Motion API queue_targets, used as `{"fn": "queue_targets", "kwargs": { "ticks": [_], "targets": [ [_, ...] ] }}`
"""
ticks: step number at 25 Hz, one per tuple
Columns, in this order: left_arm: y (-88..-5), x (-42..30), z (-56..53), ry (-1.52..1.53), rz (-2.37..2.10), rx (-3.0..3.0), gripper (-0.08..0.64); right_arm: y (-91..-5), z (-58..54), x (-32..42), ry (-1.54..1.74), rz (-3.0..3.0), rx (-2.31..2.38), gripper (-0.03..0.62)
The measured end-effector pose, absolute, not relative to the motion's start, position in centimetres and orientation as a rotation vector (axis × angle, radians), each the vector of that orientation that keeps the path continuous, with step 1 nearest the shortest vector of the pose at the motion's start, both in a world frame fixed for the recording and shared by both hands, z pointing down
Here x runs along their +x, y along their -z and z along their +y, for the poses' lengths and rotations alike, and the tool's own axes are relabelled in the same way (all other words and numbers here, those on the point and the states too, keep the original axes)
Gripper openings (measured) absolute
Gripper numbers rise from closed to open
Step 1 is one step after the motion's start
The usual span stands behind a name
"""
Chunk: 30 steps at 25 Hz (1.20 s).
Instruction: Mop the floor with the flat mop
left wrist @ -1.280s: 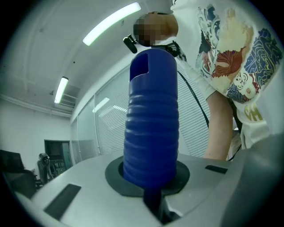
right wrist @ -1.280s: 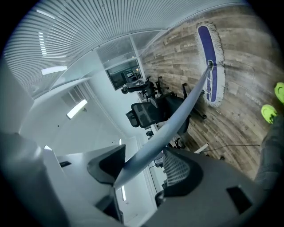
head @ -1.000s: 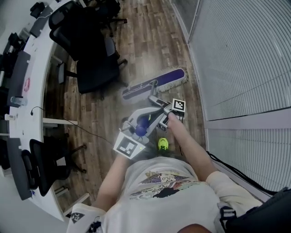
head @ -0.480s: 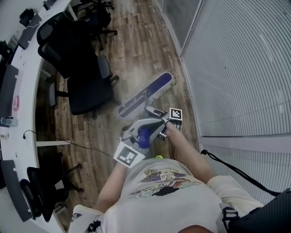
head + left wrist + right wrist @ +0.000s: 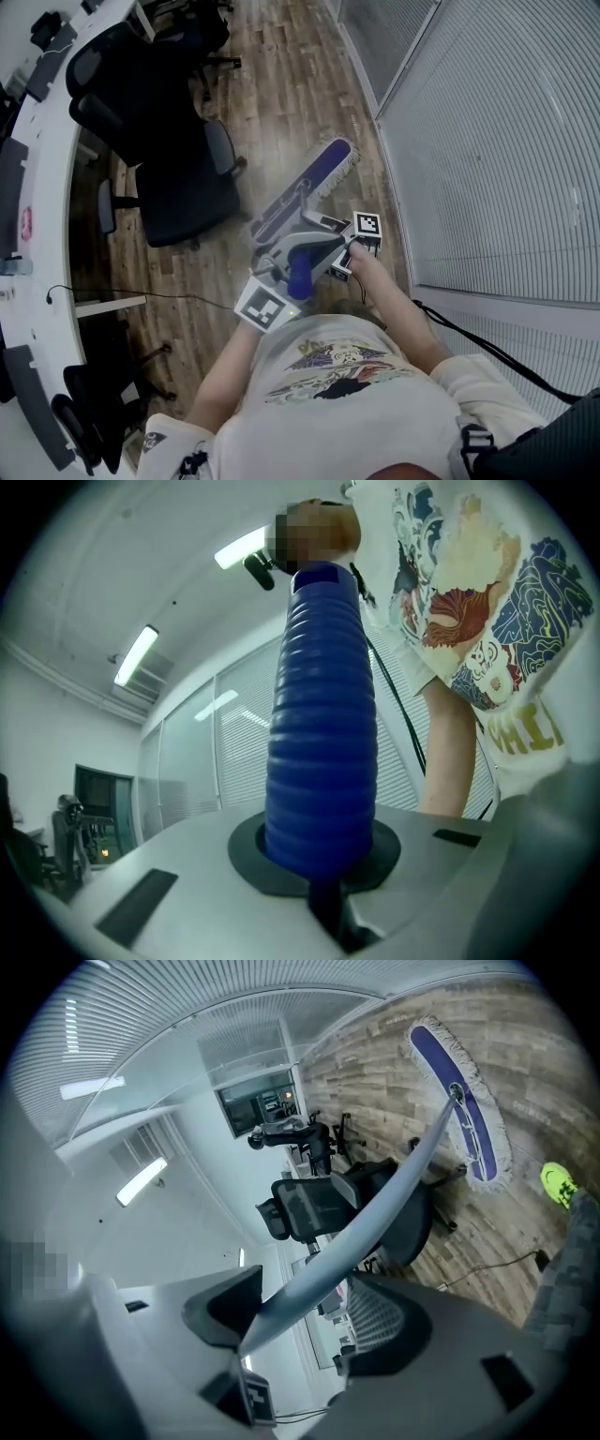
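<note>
Holding the top: your left gripper (image 5: pixel 323 902) is clamped on the blue grip (image 5: pixel 319 724), which stands straight up out of its jaws at the centre of the left gripper view.
Right gripper: your right gripper (image 5: pixel 300 1321) has the pole (image 5: pixel 394 1185) between its jaws at the lower centre of its own view. The jaws have just been opening a little, but the pads look to be on the pole, so treat it as an eased hold and not a let-go.
Pole: it runs from those jaws to the upper right of the right gripper view, where it meets the mop head.
Mop head: the mop head (image 5: pixel 314 183) lies flat on the floor (image 5: pixel 281 75) at the centre of the head view. A second ago it lay almost across the frame. Now it slants up to the right, with its far end close to the foot of the wall (image 5: pixel 497 141).
Chair: the black chair (image 5: pixel 183 183) at the left of the head view is near the mop head's lower end, though apart from it.
Meaning: you appear to be mid-stroke along the wall. The boards at the top of the frame look unmopped, so tighten the right hold before you steer past the chair.
</note>
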<state>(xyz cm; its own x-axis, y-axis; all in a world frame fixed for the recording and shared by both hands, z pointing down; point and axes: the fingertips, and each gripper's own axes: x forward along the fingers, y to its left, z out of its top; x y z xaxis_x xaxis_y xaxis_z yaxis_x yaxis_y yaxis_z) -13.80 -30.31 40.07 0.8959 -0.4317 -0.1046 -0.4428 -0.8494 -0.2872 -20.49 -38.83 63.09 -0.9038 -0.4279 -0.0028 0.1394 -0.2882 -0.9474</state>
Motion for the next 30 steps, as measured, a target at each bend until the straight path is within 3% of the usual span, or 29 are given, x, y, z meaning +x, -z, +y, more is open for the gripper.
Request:
{"fn": "queue_targets", "kwargs": {
  "ticks": [9, 16, 30],
  "targets": [
    [-40.8, -13.4, -28.4, -0.024, 0.618, -2.765, 0.009, -63.5, -37.3, -20.3, 2.264, 1.624, -0.361, 0.267],
    [-42.4, -6.1, -22.3, 0.094, 0.418, -2.729, -0.005, -64.6, -32.7, -14.6, 2.209, 1.492, -0.416, 0.265],
    [-42.6, 4.8, -5.0, 0.133, 0.512, -2.721, -0.005, -64.5, -14.9, -5.2, 2.219, 1.479, -0.298, 0.265]
  ]
}}
